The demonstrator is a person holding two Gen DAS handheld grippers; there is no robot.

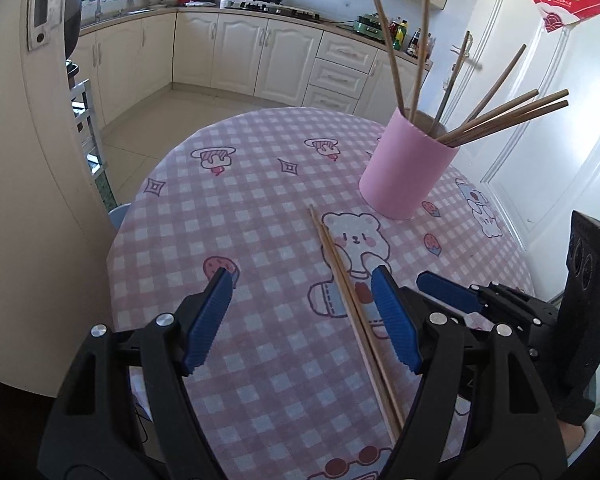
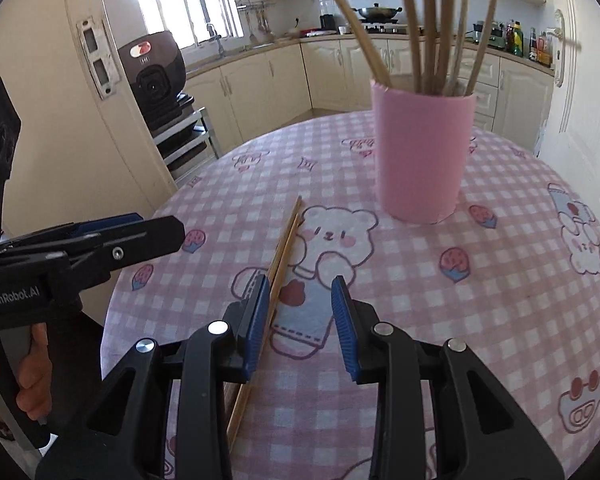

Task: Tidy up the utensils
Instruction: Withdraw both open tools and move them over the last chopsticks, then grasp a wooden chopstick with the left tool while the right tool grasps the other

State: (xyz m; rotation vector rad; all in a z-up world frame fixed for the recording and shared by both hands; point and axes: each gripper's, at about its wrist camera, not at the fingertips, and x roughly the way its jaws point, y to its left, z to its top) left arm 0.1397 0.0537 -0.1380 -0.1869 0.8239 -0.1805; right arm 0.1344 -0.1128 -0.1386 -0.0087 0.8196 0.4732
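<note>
Pink and white checks cover the round table point(image 1: 260, 208), and the cloth has little bears and strawberries printed on it. On the cloth lie two long, thin wooden chopsticks point(image 1: 342, 276). They lie side by side, touching each other, flat on the table. Their far tips point toward a tall pink round cup point(image 1: 408, 172). The cup stands upright on the table, just past the tips of the two sticks but not touching them. More brown wooden chopsticks point(image 1: 500, 114) stand inside the cup and lean out in many directions.

The left gripper point(image 1: 302, 316), black with blue ridged pads, is wide open and holds nothing. It hangs low over the table. The two chopsticks on the cloth run between its fingers, much closer to its right pad point(image 1: 396, 320) than to its left one.

The right gripper point(image 2: 300, 320) is the same kind, black with blue pads. It is open about halfway and holds nothing too. In the right wrist view, the two chopsticks point(image 2: 284, 248) run along the outer side of its left pad point(image 2: 256, 320), very close to it, and not between the fingers. I cannot tell if the pad touches them.

The two grippers are near each other, side by side. Behind the table are cream kitchen cupboards point(image 1: 244, 52).
</note>
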